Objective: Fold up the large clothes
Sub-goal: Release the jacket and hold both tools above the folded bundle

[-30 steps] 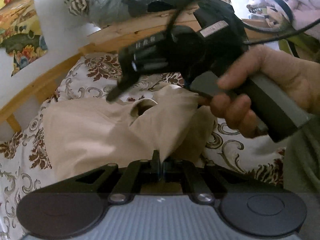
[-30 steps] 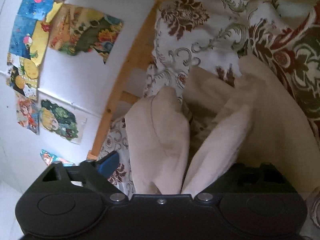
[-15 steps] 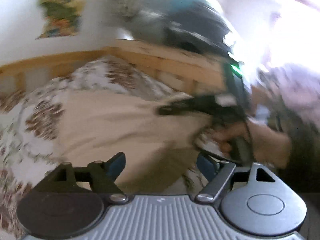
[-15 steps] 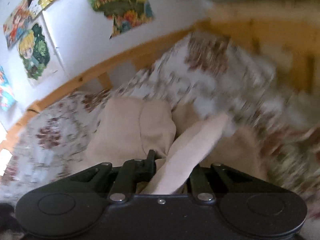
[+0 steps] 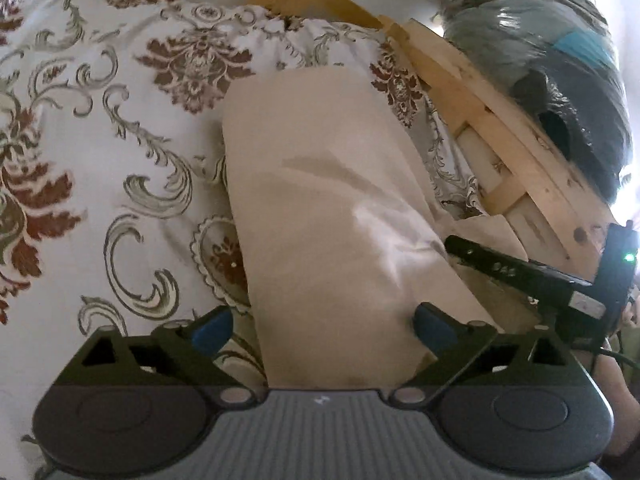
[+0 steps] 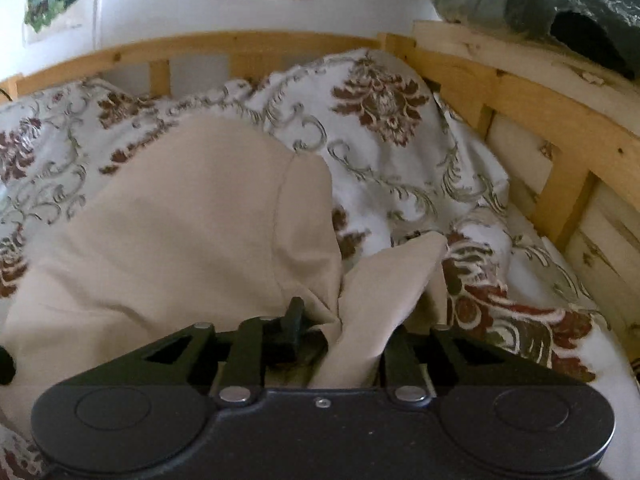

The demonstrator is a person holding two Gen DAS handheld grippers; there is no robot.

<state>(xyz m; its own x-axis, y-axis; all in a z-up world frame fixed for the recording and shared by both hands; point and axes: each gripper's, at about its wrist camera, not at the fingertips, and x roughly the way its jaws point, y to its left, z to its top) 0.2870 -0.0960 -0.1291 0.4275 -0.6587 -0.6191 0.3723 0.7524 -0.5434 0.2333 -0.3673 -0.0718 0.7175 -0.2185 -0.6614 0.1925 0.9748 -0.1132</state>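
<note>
Beige cloth is lying between the blue-padded fingers (image 5: pixel 210 328) of the left gripper (image 5: pixel 322 326), whose jaws have just been opening and are now standing wide, neither pad pressing on the fabric: the garment (image 5: pixel 332 208) is released on this side. A second ago the same jaws were shut on a gathered fold of it. Beyond the fingers the garment is stretching away as a smooth folded panel toward the far wooden bed rail (image 5: pixel 500 140), resting on the floral bedspread (image 5: pixel 100 128). At the right, the right gripper (image 5: pixel 520 276) is reaching in over the garment's near right edge.

From the right wrist, the right gripper (image 6: pixel 344 344) is showing a narrow strip of the garment (image 6: pixel 180 220) running up between its jaws, which have just been opening a little after closing; whether the pads are still pinching the strip cannot be told. Judged from this, one fold is being laid down and let go, and further folds probably remain
</note>
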